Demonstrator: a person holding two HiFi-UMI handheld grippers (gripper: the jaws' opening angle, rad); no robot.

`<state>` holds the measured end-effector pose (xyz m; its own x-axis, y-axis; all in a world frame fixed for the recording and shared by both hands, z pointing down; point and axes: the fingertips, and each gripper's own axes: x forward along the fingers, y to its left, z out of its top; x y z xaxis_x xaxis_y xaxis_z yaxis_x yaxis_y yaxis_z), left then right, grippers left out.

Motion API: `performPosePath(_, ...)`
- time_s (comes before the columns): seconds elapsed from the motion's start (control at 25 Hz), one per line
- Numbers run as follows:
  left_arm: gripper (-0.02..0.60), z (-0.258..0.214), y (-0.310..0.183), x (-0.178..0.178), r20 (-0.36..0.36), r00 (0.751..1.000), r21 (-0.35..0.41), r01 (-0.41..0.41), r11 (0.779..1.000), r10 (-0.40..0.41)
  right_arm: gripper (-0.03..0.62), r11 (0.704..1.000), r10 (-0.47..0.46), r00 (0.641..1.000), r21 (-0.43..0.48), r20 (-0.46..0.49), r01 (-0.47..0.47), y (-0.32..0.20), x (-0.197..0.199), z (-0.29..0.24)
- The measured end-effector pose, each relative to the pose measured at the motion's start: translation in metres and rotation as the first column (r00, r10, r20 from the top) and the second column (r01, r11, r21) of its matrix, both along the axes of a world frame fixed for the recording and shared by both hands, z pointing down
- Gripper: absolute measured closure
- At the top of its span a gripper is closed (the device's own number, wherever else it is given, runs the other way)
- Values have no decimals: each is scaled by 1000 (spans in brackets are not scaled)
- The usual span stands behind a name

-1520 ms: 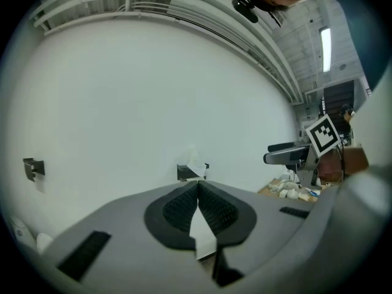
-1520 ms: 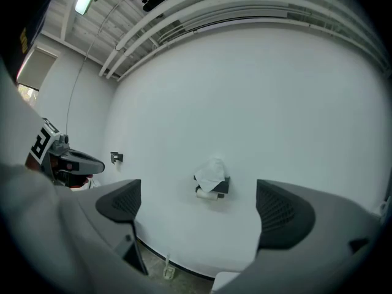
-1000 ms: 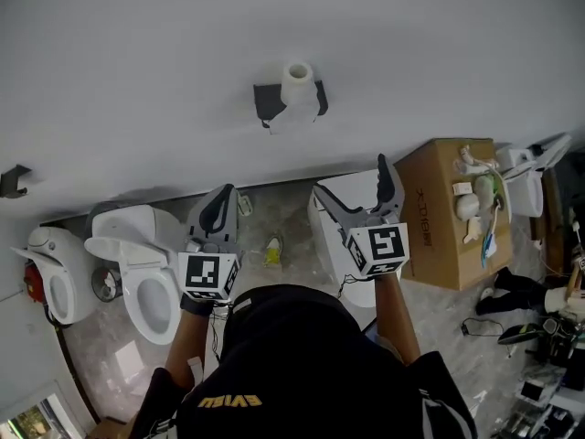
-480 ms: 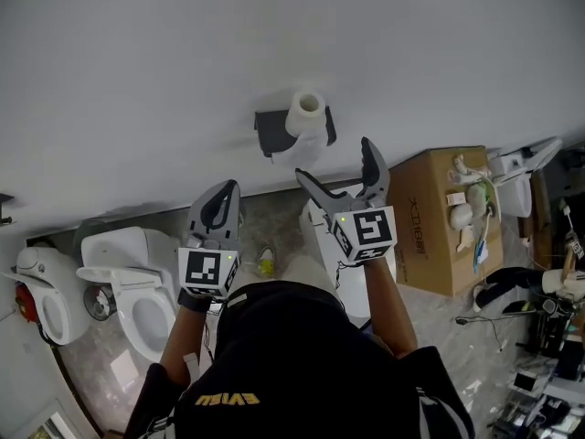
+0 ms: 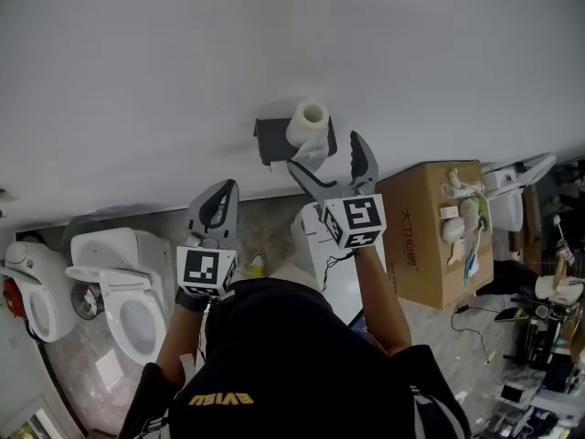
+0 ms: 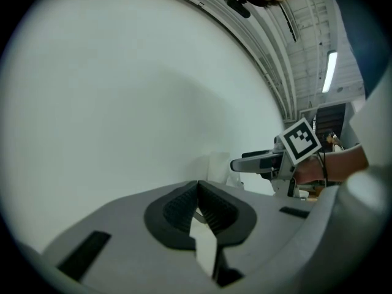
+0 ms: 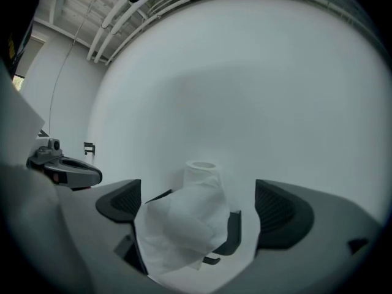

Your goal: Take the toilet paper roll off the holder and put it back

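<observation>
Both grippers empty: right gripper (image 5: 324, 152) jaws wide apart, lined up on toilet paper roll (image 5: 309, 122); left gripper (image 5: 220, 201) closed. Push in square, clamp roll body, not loose tail (image 7: 177, 234)

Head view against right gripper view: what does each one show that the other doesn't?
Only the head view shows the floor below, with a white toilet, a cardboard box and the person's dark shirt. Only the right gripper view shows the ceiling beams and the ribbed inner pads of the right tool. Both show the toilet paper roll on its dark holder on the white wall, with that tool's jaws open before it, and the left tool.
</observation>
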<state>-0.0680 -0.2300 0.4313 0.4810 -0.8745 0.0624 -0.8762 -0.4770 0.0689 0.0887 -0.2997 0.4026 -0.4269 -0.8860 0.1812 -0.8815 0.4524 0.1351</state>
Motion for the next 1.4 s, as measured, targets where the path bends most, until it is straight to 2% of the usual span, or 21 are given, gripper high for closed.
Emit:
performPosePath(0.64, 571, 1, 1, -9, 21, 1000, 3, 10, 1000, -10, 20, 1000, -10, 1000, -5, 14, 10, -34, -13, 8)
performPosePath(0.92, 571, 3, 4, -11, 17, 1000, 4, 22, 1000, -22, 71, 1000, -9, 1000, -18, 3, 10, -40, -16, 12)
performPosePath(1.12, 571, -1, 8, -13, 15, 1000, 8, 25, 1000, -26, 148, 999, -21, 1000, -33, -2, 21, -39, -20, 13)
performPosePath(1.4, 571, 1, 13, -22, 16, 999, 9, 39, 999, -40, 195, 999, -17, 1000, -37, -16, 17, -38, -26, 15)
